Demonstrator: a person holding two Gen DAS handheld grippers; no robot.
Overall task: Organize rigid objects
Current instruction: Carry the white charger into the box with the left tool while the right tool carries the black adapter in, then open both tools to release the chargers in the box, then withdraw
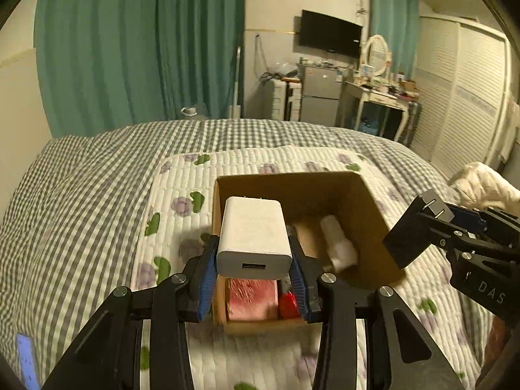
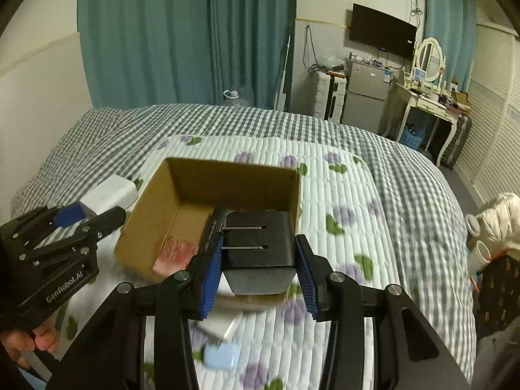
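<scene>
My left gripper [image 1: 253,260] is shut on a white USB charger [image 1: 255,235] and holds it above the near-left part of an open cardboard box [image 1: 302,188]. Inside the box lie a pink-red packet [image 1: 253,300], a small red item [image 1: 287,305] and a white bottle [image 1: 338,243]. My right gripper [image 2: 260,260] is shut on a black charger [image 2: 260,247] with its prongs folded, over the box's [image 2: 227,175] near right corner. In the left wrist view the black charger [image 1: 412,227] hangs at the box's right wall. The white charger [image 2: 110,195] shows left of the box.
The box stands on a white quilted mat with purple flowers [image 2: 341,195] over a grey checked bedspread [image 1: 81,178]. A light blue earbud case [image 2: 222,357] and a blurred flat white item [image 2: 224,321] lie on the mat under my right gripper. A white jacket [image 2: 500,221] lies at the bed's right edge.
</scene>
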